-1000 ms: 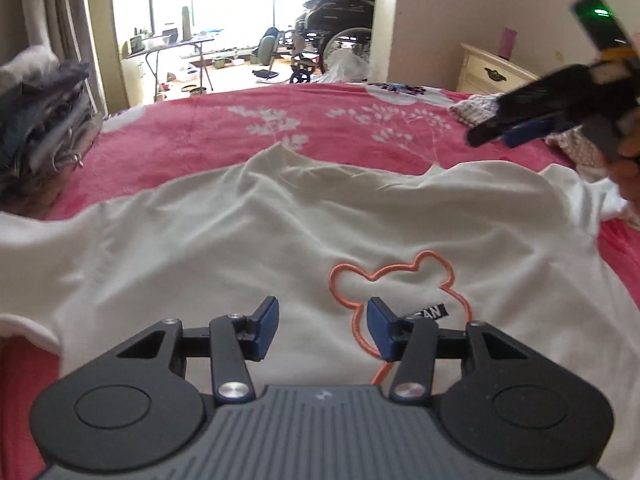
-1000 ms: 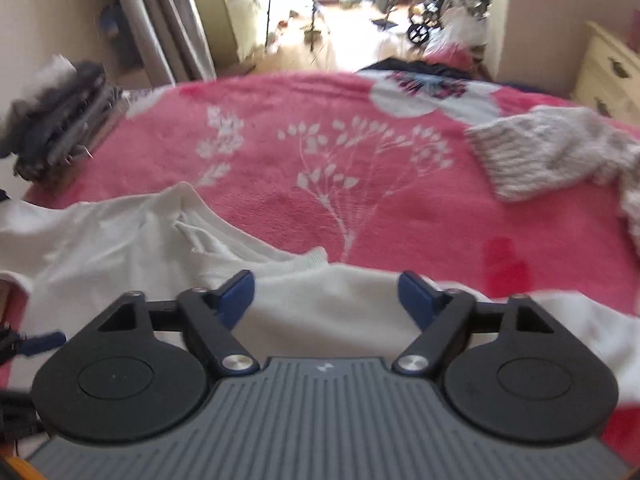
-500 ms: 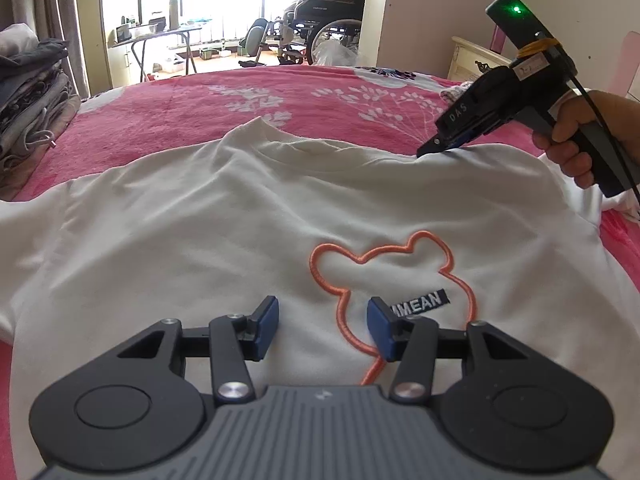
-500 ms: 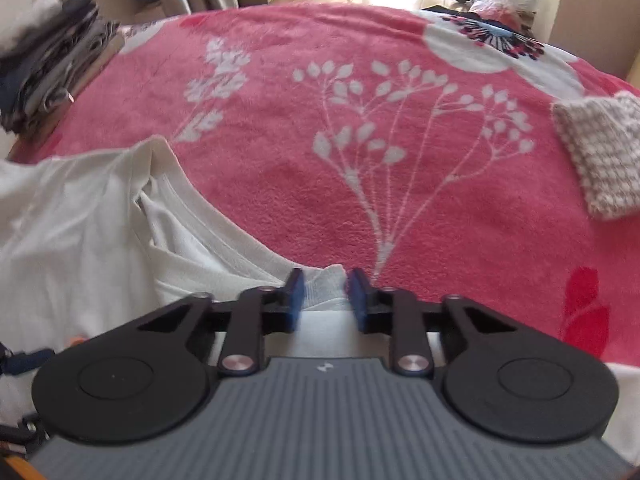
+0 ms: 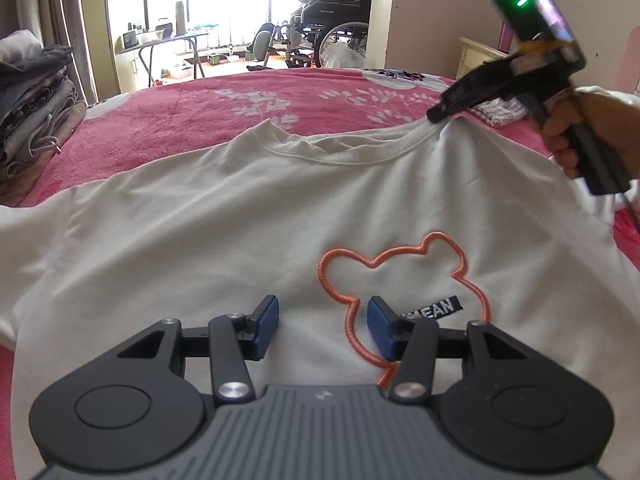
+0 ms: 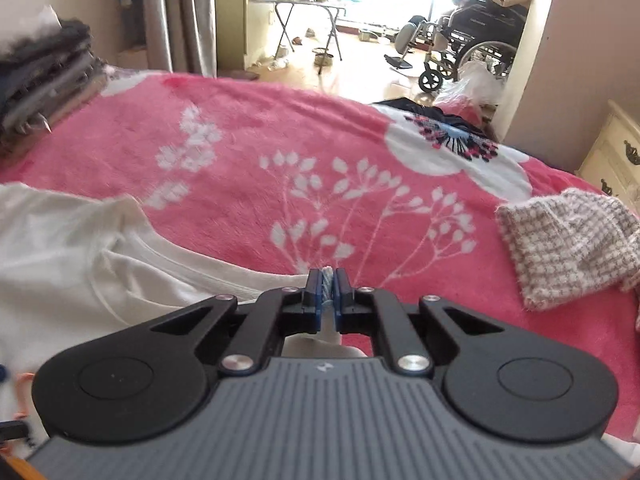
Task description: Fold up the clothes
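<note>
Shirt: my white T-shirt [image 5: 240,216] lies front-up on the bed, an orange bear outline [image 5: 400,276] stitched on its chest.
Direction: its collar [image 5: 340,152] points away from me toward the bright doorway; the long axis runs from my left tool up to that collar, sleeves spreading left and right.
Right tool [image 6: 326,280]: clenched on the shirt's edge just beside the collar, a white fold pinched between the blue pads; in the left view my right hand [image 5: 580,132] lifts that shoulder into a peak.
Left tool [image 5: 322,320]: released, jaws half apart over the chest, with only flat fabric showing between them.
Bed: pink blanket [image 6: 320,152] with white sprigs; a checked knit piece [image 6: 568,248] lies well right of the shirt.
Room: stacked folded clothes [image 5: 32,104] at left, a wheelchair [image 6: 472,52] and folding table [image 6: 308,20] beyond, a cream dresser [image 6: 616,156] at right.
</note>
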The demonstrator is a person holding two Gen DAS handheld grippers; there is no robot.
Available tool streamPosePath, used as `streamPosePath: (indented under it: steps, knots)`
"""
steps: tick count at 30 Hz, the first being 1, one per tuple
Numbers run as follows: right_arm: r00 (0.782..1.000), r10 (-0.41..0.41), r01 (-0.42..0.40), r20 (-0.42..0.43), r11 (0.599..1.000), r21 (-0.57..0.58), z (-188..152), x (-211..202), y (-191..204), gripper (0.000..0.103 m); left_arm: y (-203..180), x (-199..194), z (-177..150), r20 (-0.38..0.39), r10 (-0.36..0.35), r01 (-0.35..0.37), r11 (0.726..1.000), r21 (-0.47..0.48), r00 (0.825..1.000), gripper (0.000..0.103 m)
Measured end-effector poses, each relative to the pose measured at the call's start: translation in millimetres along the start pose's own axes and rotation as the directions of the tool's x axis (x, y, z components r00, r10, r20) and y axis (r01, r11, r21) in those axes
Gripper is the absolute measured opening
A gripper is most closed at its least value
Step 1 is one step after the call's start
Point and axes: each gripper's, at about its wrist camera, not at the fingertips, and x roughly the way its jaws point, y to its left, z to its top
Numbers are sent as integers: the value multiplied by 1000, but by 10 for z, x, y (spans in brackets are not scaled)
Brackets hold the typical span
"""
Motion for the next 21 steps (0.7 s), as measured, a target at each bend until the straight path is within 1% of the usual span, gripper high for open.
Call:
streamPosePath:
  steps: [2, 5, 7, 8, 9, 10, 11, 12, 14, 15, 16, 17, 18, 19, 20, 21]
  knots:
    - [1000, -23, 23, -13, 1000, 10, -70, 151, 18, 4, -17, -1, -9, 4, 7, -7, 1000, 8, 1000, 51]
    - [995, -98, 99, -12, 995, 34, -134, 277, 12, 5, -26, 3, -13, 9, 12, -12, 1000, 16, 1000, 52]
    - [992, -128, 129, -23, 985, 110, -111, 278, -107, 6, -23, 9, -5, 9, 12, -12, 1000, 18, 1000, 52]
    - [992, -126, 127, -16, 979, 161, -94, 242, -187, 7, -21, 13, 0, 9, 11, -11, 1000, 18, 1000, 52]
    - [997, -83, 80, 6, 976, 205, -72, 156, -240, 7, -17, 14, 3, 8, 10, -10, 1000, 17, 1000, 52]
    - [999, -21, 13, 33, 971, 238, -49, 51, -274, 7, -14, 11, 4, 7, 7, -7, 1000, 18, 1000, 52]
    - [997, 40, -55, 62, 962, 269, -25, -53, -308, 7, -10, 8, 7, 6, 5, -5, 1000, 19, 1000, 52]
    - [993, 95, -111, 73, 958, 264, 2, -143, -279, 7, -5, 5, 11, 4, 2, -2, 1000, 20, 1000, 52]
    - [977, 207, -214, 52, 952, 217, 44, -240, -90, 7, -4, 3, 14, 2, 1, -1, 1000, 24, 1000, 52]
    - [965, 260, -261, 30, 944, 204, 63, -245, 9, 7, -4, 5, 14, 2, 1, -1, 1000, 25, 1000, 53]
    - [955, 297, -291, -3, 937, 195, 76, -197, 118, 7, -6, 7, 14, 2, 2, -2, 1000, 23, 1000, 53]
    - [945, 325, -313, -40, 932, 184, 85, -129, 236, 7, -8, 9, 12, 3, 4, -4, 1000, 22, 1000, 53]
    - [942, 327, -309, -79, 934, 181, 82, -18, 336, 7, -13, 10, 7, 4, 6, -6, 1000, 21, 1000, 53]
    - [942, 312, -288, -121, 940, 181, 73, 119, 425, 7, -19, 9, 0, 6, 8, -8, 1000, 21, 1000, 53]
    - [946, 288, -258, -151, 947, 190, 60, 264, 476, 2, -25, 10, -5, 8, 11, -11, 1000, 22, 1000, 53]
    - [950, 272, -236, -152, 948, 215, 63, 380, 484, 0, -26, 11, -9, 10, 13, -13, 1000, 22, 1000, 53]
